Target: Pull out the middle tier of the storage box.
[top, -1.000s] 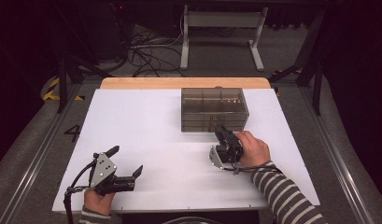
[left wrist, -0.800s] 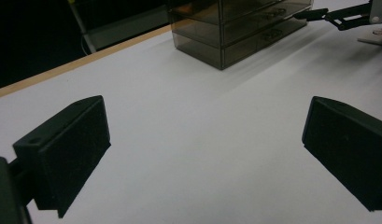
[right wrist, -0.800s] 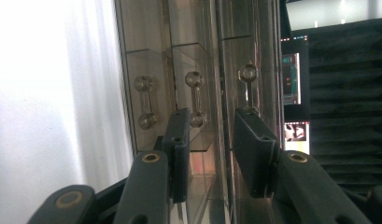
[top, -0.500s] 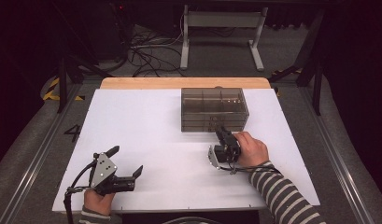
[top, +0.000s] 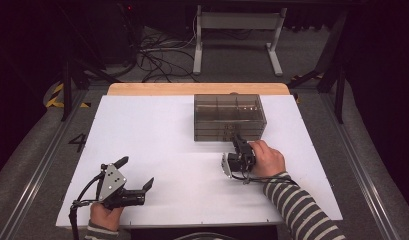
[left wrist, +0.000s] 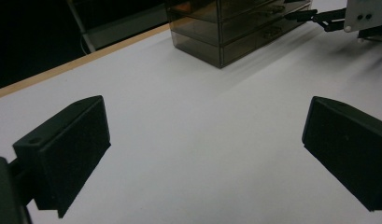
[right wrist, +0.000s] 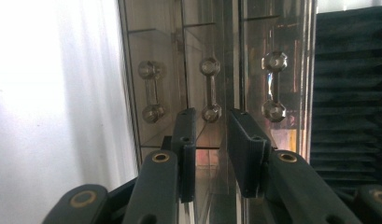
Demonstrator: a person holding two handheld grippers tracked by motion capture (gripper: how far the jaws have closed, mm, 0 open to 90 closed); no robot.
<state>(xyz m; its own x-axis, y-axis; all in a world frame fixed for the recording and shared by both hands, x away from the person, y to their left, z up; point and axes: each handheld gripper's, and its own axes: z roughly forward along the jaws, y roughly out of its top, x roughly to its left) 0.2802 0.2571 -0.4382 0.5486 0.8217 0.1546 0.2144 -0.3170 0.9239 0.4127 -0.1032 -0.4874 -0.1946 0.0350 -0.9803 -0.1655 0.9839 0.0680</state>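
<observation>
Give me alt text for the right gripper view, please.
The right gripper points at the front of a clear smoky drawer box, its two black jaws slightly apart just short of the middle drawer handle. Two more handles flank it, and white table shows alongside.

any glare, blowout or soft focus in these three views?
Right gripper view: white table blown out at left, reflections on the drawer box, right tool soft up close. Left gripper view: left tool slightly soft. High view: table evenly lit, surroundings dark.
</observation>
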